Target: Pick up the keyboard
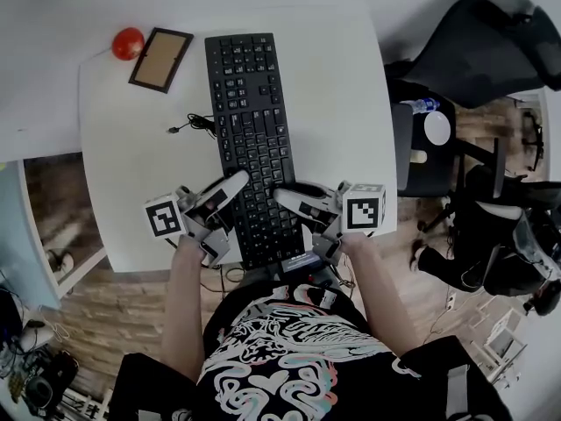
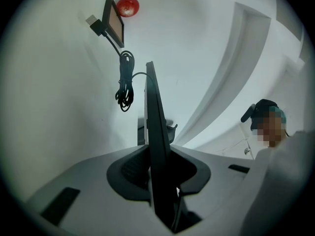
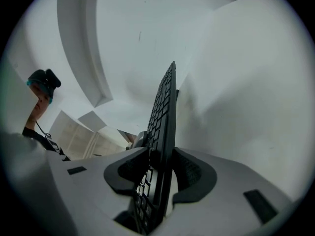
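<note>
A long black keyboard (image 1: 250,121) lies lengthwise down the middle of the white table (image 1: 351,103), its near end past the table's front edge. My left gripper (image 1: 230,202) clamps the keyboard's left edge near that end, and my right gripper (image 1: 285,202) clamps the right edge opposite. In the left gripper view the keyboard (image 2: 150,107) stands edge-on between the dark pads of my left gripper (image 2: 160,173). In the right gripper view the keyboard's keys (image 3: 167,107) run away from my right gripper (image 3: 160,173), whose pads sit against its two faces.
The keyboard's coiled cable (image 1: 195,125) lies left of it. A brown framed board (image 1: 160,59) and a red ball (image 1: 128,43) sit at the far left corner. A black office chair (image 1: 491,51) and other gear stand right of the table.
</note>
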`<state>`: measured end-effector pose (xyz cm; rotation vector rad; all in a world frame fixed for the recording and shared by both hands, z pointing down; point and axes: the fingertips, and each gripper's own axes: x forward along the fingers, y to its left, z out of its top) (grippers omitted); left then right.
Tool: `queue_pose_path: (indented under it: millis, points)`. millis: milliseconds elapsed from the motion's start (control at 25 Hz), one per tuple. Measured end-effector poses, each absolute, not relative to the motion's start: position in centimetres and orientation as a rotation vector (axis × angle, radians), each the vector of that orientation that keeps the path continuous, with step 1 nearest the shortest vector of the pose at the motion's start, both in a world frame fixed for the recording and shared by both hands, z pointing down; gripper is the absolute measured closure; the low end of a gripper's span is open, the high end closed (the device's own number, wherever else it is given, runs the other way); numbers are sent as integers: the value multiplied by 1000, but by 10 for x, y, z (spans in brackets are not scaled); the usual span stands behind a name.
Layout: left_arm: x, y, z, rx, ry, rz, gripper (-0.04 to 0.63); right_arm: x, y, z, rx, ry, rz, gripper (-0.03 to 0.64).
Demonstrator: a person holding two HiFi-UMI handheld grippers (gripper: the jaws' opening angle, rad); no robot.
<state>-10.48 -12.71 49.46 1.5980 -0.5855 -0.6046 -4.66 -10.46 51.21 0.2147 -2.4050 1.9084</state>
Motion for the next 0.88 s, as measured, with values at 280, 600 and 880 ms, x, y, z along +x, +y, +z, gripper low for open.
queue_pose_path:
  millis: [280,600,880]
  points:
    - [-108,-133,481,1617,-586,-641,499,-47,-112,490,226,-2511,1831,468]
    - [-108,-132,478,1670,-615,-614,491,-48,-114,482,236,-2569,1751,468]
    - [-109,-135,472,1713,-642,-607,489,-48,-114,476,258,-2626,1706,468]
